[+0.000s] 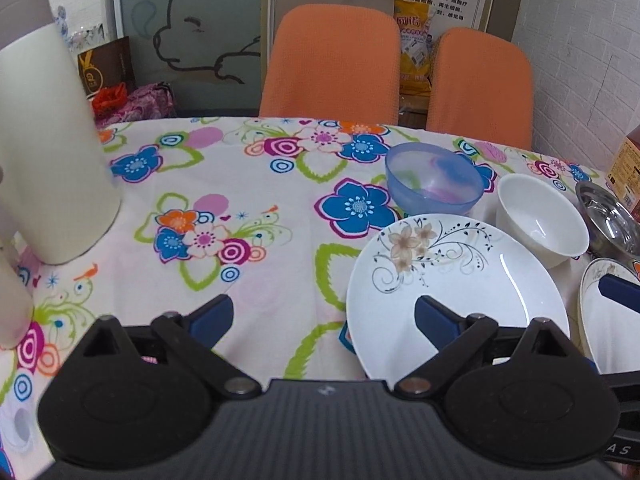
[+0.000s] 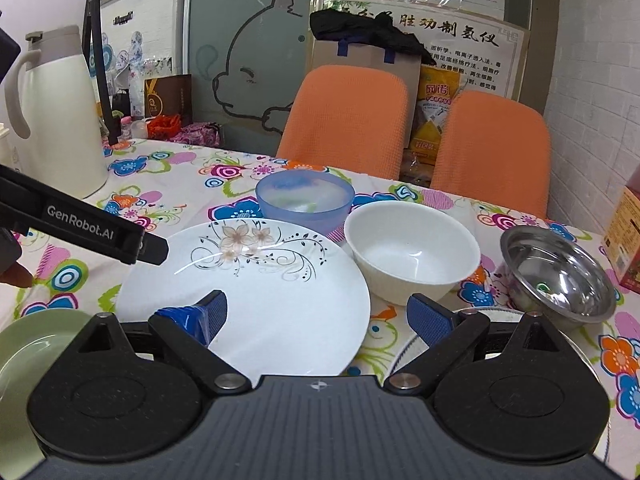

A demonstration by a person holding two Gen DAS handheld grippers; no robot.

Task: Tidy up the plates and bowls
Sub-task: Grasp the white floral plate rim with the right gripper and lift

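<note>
Both the left gripper [image 1: 323, 316] and right gripper [image 2: 317, 314] are held spread and empty above the floral plate [image 2: 256, 280], beside the white bowl [image 2: 412, 248].

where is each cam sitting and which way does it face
Left wrist: on the left gripper, low over the tablecloth, facing the orange chairs; its own open fingers show, the right one over the floral plate.
Right wrist: on the right gripper, facing the same way over the floral plate; its open fingers show, plus the left gripper's finger and a fingertip at left.
Shared: floral plate, blue bowl, white bowl, steel bowl, white jug.
</note>
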